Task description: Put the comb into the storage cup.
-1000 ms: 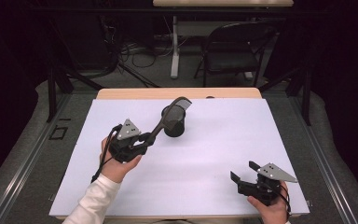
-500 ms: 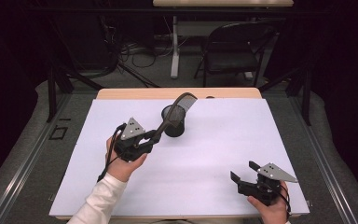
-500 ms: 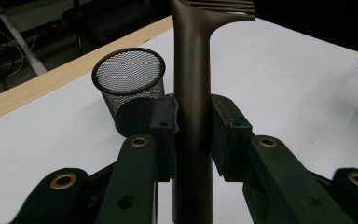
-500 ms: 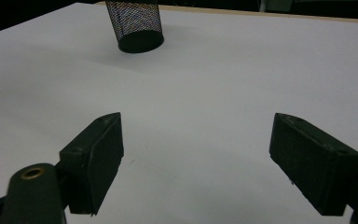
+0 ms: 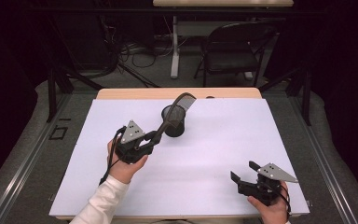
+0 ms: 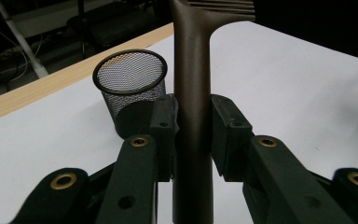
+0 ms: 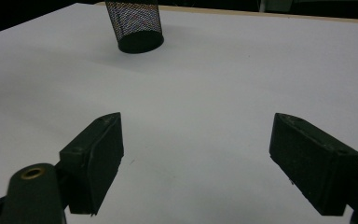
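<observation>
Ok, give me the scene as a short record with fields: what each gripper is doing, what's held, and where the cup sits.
left gripper: shut on the comb handle
comb: dark, tilted up, toothed end above the cup
cup: black mesh, upright, open, at the far middle of the white table
right gripper: open, holding nothing, low at the near right of the table
comb in cup: not yet

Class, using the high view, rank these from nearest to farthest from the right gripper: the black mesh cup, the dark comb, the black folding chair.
From the right gripper:
1. Black mesh cup, mid-table, up-left.
2. Dark comb, in the left gripper; too close to the cup to separate.
3. Black folding chair, beyond the table.
</observation>
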The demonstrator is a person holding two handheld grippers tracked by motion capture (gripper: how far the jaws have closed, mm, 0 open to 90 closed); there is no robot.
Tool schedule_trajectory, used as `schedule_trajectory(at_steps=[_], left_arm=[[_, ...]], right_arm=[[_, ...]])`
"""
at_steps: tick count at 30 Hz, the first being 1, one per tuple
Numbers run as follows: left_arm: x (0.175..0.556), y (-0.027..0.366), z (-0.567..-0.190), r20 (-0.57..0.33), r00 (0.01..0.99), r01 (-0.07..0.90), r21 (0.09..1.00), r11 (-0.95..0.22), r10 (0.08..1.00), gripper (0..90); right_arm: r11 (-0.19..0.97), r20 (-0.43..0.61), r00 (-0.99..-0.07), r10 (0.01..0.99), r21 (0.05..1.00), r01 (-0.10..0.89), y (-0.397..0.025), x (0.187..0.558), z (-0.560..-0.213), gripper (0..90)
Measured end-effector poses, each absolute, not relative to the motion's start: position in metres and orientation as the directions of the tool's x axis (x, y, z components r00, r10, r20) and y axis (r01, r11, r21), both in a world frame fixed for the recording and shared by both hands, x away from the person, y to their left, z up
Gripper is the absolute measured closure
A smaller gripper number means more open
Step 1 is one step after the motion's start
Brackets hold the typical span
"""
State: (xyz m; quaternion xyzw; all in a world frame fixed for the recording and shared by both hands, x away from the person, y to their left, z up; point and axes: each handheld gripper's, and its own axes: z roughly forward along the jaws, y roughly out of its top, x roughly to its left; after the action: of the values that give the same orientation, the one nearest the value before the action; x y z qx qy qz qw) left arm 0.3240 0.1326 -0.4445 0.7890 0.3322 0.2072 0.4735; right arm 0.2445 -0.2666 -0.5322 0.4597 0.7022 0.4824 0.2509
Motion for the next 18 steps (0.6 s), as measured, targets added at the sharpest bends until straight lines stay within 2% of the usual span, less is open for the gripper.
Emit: schedule_trajectory(at_steps=[18], left_arm=[[0.322,0.139,-0.457,-0.006,0.654,0.318,0.910,-0.268,0.756,72.5]], right_arm=[[0.106,0.101,-0.457,0.884,0.908,0.406,-0.262,0.244,-0.531,17.4]])
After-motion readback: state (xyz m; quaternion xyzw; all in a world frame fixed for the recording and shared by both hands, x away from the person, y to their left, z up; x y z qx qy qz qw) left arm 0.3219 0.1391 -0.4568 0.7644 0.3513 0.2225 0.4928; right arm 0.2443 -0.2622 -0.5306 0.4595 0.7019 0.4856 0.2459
